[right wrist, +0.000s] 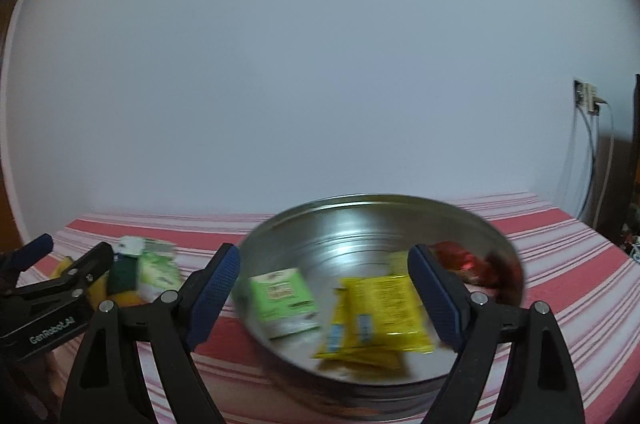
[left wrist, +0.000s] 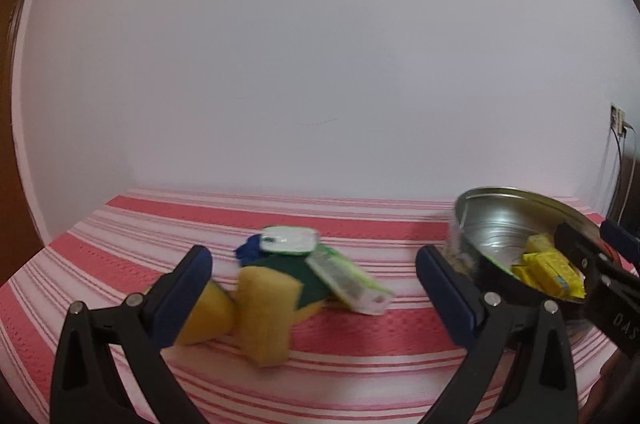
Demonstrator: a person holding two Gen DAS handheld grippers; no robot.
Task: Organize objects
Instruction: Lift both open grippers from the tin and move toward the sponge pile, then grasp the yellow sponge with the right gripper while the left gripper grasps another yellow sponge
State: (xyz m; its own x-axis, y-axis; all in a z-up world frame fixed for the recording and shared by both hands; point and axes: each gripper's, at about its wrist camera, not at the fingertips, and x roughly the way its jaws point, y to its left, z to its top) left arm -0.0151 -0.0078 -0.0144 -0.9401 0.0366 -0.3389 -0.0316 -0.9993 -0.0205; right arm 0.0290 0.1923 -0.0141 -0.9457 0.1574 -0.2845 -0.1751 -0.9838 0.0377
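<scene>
Right gripper [right wrist: 324, 288] spread wide, empty, over metal bowl [right wrist: 360, 220] holding yellow packets [right wrist: 384, 308], green packet [right wrist: 284, 300]. Left gripper [left wrist: 314, 288] wide open, empty, facing sponge [left wrist: 266, 316] pile on striped cloth [left wrist: 360, 324]. Left gripper's body read "GenRobot.AI"; packet print too blurred to read.

Both tools tilt slightly downward, left tool [left wrist: 314, 294] and right tool [right wrist: 324, 288] spread wide, gripping nothing.

Striped tablecloth [left wrist: 360, 328] lies bare at 6 o'clock of the sponge-and-packet pile [left wrist: 280, 276], giving free passage between the pile and the metal bowl [left wrist: 500, 224] at 3 o'clock. The right gripper [left wrist: 592, 252] reaches over the bowl's 3 o'clock rim, jaws apart.
</scene>
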